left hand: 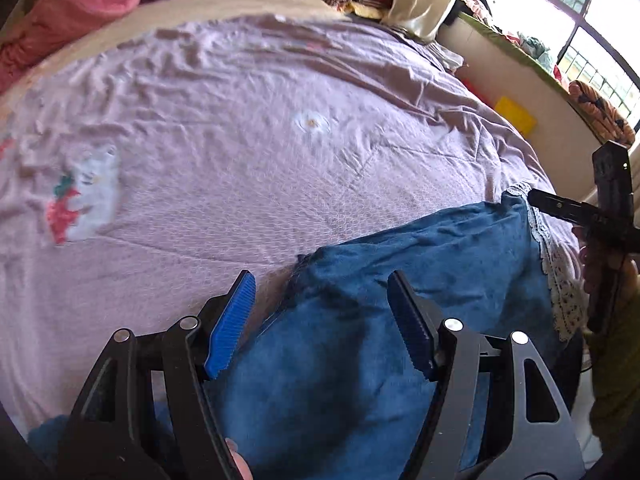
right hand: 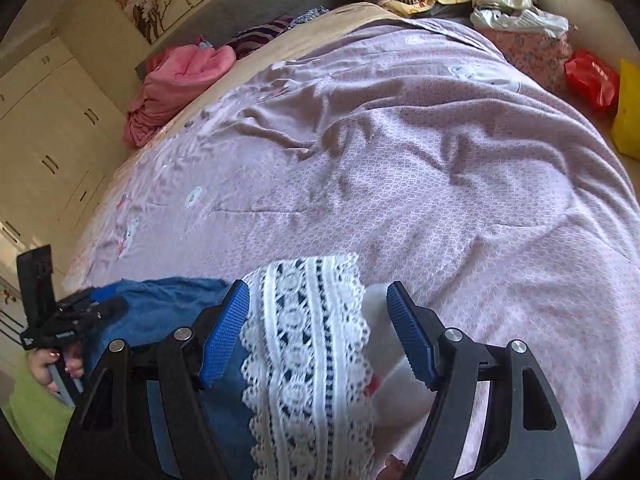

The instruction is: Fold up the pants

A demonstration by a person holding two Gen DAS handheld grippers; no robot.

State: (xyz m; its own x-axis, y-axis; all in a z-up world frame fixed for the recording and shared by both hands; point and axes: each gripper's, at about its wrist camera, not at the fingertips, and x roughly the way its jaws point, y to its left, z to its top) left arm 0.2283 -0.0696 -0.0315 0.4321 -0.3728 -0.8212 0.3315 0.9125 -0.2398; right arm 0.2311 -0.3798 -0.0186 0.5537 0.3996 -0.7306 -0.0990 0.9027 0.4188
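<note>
On the bedspread (left hand: 248, 168), blue pants (left hand: 400, 320) (lace-trimmed) lie beneath both gaping grippers.

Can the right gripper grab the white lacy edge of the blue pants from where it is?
Probably yes. The right gripper is open, with the white lace trim of the blue velvety pants lying right between its blue ribbed fingers. Nothing covers the trim; it lies on the pinkish-purple bedspread.

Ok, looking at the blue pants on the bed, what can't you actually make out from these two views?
- Blue pants: the near part is cut off by the bottom edge and covered by the left gripper in the left wrist view.
- Lace trim: its lower end runs out of frame in the right wrist view.
- Right gripper: whether the open fingers touch the cloth cannot be told.
</note>
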